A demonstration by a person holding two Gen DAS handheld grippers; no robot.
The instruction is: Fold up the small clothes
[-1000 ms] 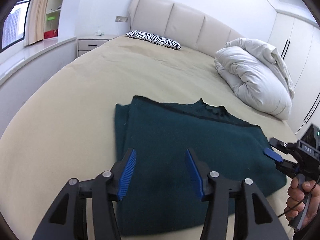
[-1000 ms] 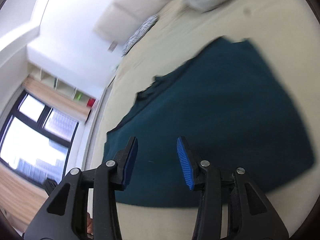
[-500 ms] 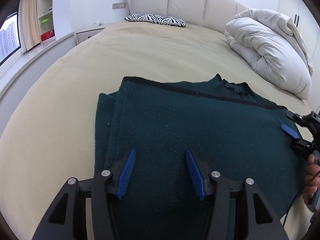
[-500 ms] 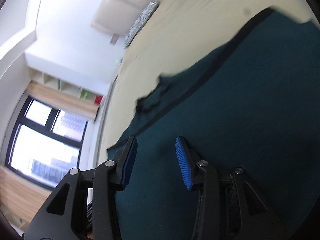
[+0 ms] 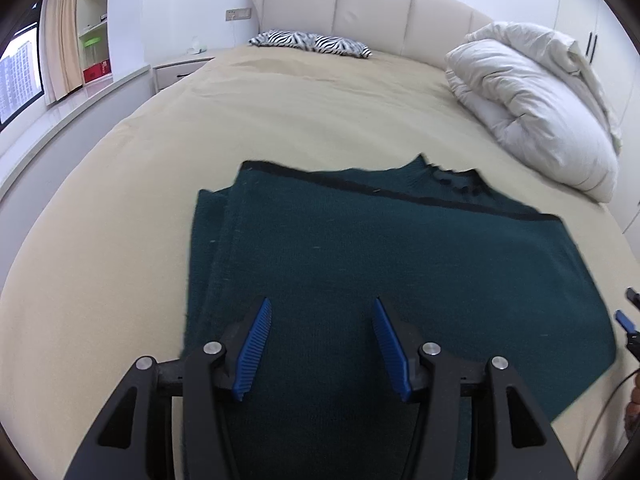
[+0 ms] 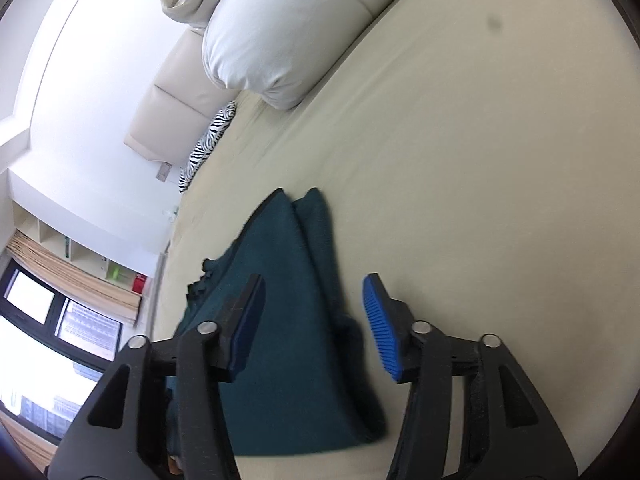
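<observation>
A dark green knit garment (image 5: 384,264) lies folded flat on the beige bed (image 5: 312,112), its collar at the far edge. My left gripper (image 5: 322,350) is open and empty, hovering over the garment's near edge. My right gripper (image 6: 312,324) is open and empty, rolled sideways, low over the garment's right end (image 6: 280,320). The right gripper's blue tip shows at the right edge of the left wrist view (image 5: 624,320).
A bunched white duvet (image 5: 536,108) lies at the back right of the bed. A zebra-print pillow (image 5: 312,42) sits by the padded headboard (image 5: 360,4). A nightstand (image 5: 180,68) and window ledge (image 5: 60,120) run along the left.
The right gripper has drawn back from over the garment's middle to its right end. The left gripper has lifted slightly; the garment looks farther away.
</observation>
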